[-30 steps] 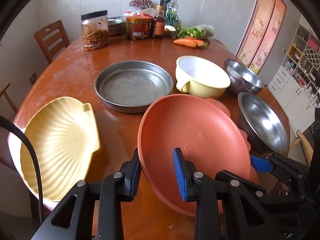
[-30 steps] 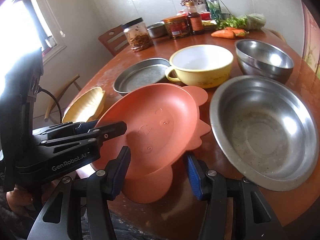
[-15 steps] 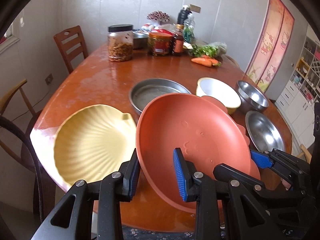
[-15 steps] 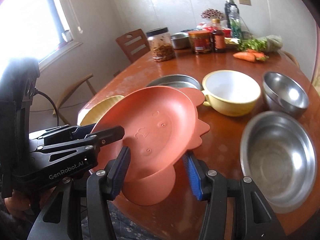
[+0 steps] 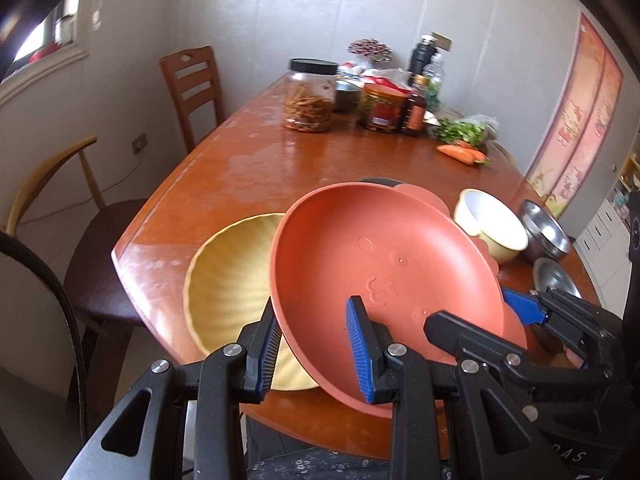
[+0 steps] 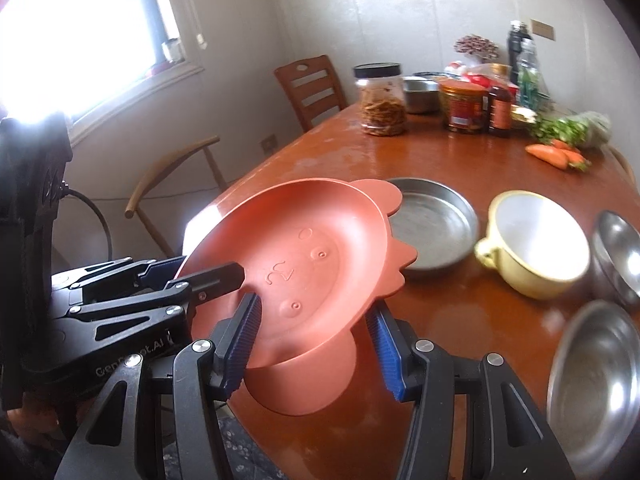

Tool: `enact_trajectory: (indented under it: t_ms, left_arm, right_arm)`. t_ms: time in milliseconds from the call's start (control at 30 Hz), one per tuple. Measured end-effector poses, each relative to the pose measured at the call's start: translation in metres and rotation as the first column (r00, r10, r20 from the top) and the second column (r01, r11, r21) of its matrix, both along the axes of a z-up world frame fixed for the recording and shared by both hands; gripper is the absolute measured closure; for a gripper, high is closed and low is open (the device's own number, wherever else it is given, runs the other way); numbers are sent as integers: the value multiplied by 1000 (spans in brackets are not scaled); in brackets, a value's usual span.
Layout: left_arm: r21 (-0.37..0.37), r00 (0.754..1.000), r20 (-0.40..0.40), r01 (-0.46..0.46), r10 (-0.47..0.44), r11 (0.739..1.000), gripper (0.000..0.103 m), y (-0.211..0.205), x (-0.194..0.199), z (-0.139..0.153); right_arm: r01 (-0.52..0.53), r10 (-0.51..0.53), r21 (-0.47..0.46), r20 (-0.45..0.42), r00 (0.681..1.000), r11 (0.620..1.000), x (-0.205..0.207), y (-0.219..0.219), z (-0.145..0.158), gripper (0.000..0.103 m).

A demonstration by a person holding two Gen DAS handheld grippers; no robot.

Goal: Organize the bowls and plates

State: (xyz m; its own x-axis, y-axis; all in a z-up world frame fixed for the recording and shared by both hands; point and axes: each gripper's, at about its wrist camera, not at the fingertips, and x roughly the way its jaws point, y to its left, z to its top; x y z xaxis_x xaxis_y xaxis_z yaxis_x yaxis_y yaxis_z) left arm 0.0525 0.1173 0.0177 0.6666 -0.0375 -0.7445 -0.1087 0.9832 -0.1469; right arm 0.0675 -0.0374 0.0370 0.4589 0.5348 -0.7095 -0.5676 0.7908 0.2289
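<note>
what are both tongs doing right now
Left tongs: shut on the orange plate.
Right tongs: shut on the same plate.

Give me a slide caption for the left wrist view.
Both grippers lift the orange plate above the yellow shell plate.

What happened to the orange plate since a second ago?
Both grippers have lifted the orange plate higher off the table and carried it toward the yellow shell plate, which it now partly overlaps in the left wrist view. The left gripper and right gripper kept their jaws clamped on it. The metal pan, yellow bowl and steel bowls stayed put.
</note>
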Motion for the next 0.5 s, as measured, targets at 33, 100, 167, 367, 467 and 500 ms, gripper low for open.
enact_trajectory:
  t_ms: [33,100,167,367,467,500]
  left_arm:
    - [0,1000,-3,-13,13,1000,71,4,0,-1]
    - [-4,999,-9,-39,39,999,71,13,1,-4]
    - [-1,997,-15,-69,69,998,71,21,0,-5]
    - [-18,992,-47,-117,116,993,71,45,7,-15]
    - [-17,991,-58,-122,121,992,71,51,10,-18]
    - [-17,991,-62,-122,121,992,71,53,11,-18]
  right_arm:
    - [-14,14,-4,7,1000,1000,2,5,0,47]
    - [-39,40,-14,14,999,999,7,17,0,47]
    - [-65,65,-19,11,998,998,14,29,-3,47]
    - [-127,127,-40,1,992,991,30,59,-14,47]
    - [-144,144,-47,-13,990,988,38,68,-20,47]
    - [-149,148,-52,-19,989,988,40,71,-22,47]
